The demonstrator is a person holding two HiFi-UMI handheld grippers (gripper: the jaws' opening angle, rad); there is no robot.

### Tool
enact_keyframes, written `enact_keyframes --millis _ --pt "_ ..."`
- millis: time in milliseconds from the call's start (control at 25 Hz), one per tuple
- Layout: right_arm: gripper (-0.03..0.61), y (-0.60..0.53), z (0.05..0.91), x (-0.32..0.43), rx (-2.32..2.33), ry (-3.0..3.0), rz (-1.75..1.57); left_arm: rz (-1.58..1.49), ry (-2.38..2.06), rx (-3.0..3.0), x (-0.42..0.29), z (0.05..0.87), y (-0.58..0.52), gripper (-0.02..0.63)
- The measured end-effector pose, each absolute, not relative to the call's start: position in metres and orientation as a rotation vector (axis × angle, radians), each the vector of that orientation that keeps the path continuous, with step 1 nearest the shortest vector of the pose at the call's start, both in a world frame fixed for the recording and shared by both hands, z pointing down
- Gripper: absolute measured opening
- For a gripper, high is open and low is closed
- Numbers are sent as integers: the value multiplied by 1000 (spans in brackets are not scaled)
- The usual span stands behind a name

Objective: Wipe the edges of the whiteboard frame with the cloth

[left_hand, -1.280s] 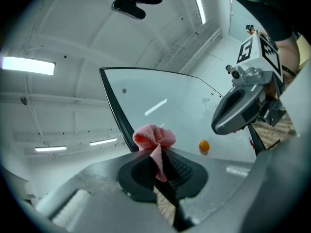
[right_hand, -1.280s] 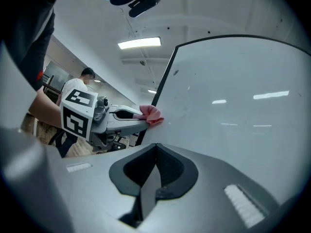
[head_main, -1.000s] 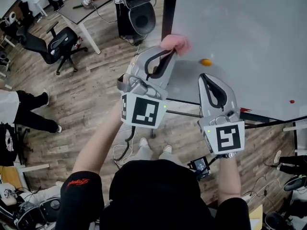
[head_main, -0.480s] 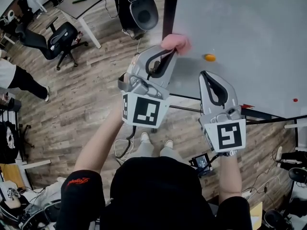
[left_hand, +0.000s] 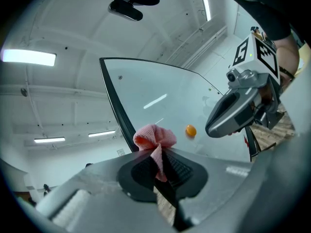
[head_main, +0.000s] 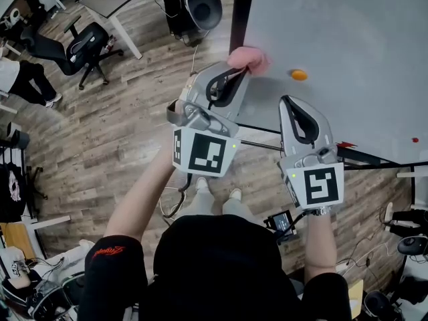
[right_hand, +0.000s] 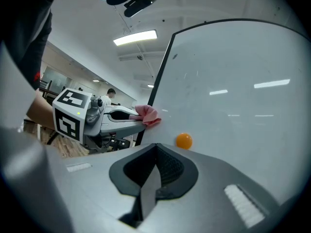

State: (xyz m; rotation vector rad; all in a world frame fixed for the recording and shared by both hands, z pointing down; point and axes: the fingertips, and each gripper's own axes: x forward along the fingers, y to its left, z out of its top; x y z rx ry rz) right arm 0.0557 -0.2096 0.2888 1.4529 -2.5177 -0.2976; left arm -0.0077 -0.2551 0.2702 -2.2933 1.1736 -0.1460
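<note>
1. No wording can be read. The red script on the person's black sleeve (head_main: 110,253) is too small, and the gripper cubes show only square markers.
2. My left gripper (head_main: 239,72) reaches forward on an outstretched forearm. Its fingers are clamped on the pink cloth (head_main: 247,59), which lies against the whiteboard (head_main: 348,39) beside its dark left frame edge (head_main: 241,5).
3. My right gripper (head_main: 289,103) hovers lower, its fingers closed together on nothing, near an orange dot (head_main: 299,75).

Plank floor (head_main: 127,139), with a black office chair (head_main: 85,44), loose cables (head_main: 172,204) and the whiteboard (head_main: 334,39) standing on it.
</note>
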Motion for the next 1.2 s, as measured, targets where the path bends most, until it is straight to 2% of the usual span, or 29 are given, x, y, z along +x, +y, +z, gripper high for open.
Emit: enact_keyframes --millis 1200 --pt "2 -218 339 67 1435 -2522 -141 -226 1213 -2356 -2 324 -255 17"
